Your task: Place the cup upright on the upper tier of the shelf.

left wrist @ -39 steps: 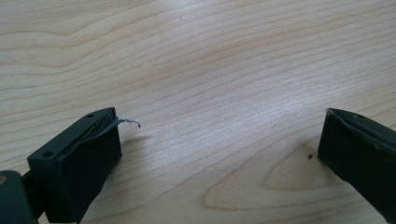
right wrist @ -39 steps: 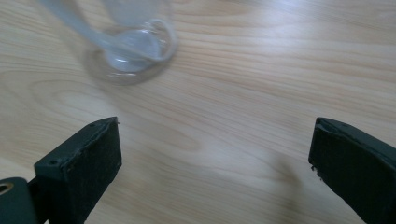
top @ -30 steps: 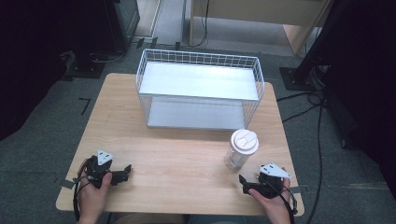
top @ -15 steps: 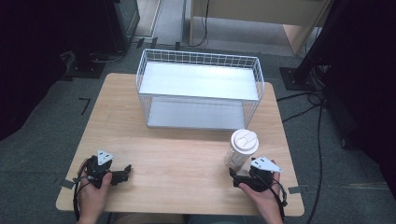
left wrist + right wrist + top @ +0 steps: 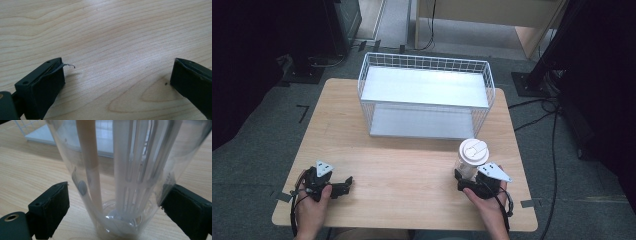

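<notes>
Step in hand, by the look of it: grasp approach on cup (image 5: 472, 159), standing at tabletop (image 5: 412, 170) 4 o'clock, in front of rack (image 5: 426, 95). Right gripper (image 5: 115, 207) jaws spread, straddling cup base, right jaw touching wall, left jaw apart. Left gripper (image 5: 343, 186) jaws spread, empty, at 8 o'clock. Next: close squarely, gently; thin clear wall likely flexes.

One wooden table (image 5: 412, 165) is standing in the room, and one white wire basket (image 5: 426, 95) is sitting on it toward the far side. One clear plastic cup (image 5: 471, 159) with one white lid is standing near the right front edge. Two grippers are showing: the left gripper (image 5: 346, 184) and the right gripper (image 5: 464, 181), each carrying two black jaws and one grey three-cornered plate. Two hands are reaching in from the bottom edge, one hand gripping each tool. Inside the cup, the pale upright pieces are overlapping too much for counting.
</notes>
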The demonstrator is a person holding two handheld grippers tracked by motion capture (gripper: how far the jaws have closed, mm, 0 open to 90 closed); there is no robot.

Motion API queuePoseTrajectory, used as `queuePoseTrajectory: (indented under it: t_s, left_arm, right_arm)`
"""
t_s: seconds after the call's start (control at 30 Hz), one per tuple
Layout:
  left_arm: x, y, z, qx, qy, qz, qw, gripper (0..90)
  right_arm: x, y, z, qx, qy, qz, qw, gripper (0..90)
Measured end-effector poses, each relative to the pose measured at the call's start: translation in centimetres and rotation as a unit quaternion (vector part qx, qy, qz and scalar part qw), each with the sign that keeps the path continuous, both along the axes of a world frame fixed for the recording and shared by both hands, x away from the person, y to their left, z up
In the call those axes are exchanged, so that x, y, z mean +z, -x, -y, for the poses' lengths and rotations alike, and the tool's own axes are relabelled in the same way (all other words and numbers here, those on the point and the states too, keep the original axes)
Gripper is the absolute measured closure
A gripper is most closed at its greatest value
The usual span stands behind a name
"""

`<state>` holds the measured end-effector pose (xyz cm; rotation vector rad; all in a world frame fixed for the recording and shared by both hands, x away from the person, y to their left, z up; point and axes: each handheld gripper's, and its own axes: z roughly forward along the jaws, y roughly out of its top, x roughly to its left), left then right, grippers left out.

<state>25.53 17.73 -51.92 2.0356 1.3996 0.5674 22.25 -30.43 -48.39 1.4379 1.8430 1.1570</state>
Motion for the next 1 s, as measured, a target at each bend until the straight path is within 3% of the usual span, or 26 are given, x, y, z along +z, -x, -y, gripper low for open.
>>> queuePoseTrajectory:
  t_s: [0.13,1.0]
  left_arm:
    - [0.0,0.0,0.0,0.0,0.0,0.0,1.0,0.0]
    - [0.0,0.0,0.0,0.0,0.0,0.0,1.0,0.0]
  right_arm:
    - [0.2,-0.2,0.1,-0.01,-0.008,0.012,0.9998,13.8]
    - [1.9,-1.4,-0.6,-0.027,-0.031,0.064,0.9971,14.1]
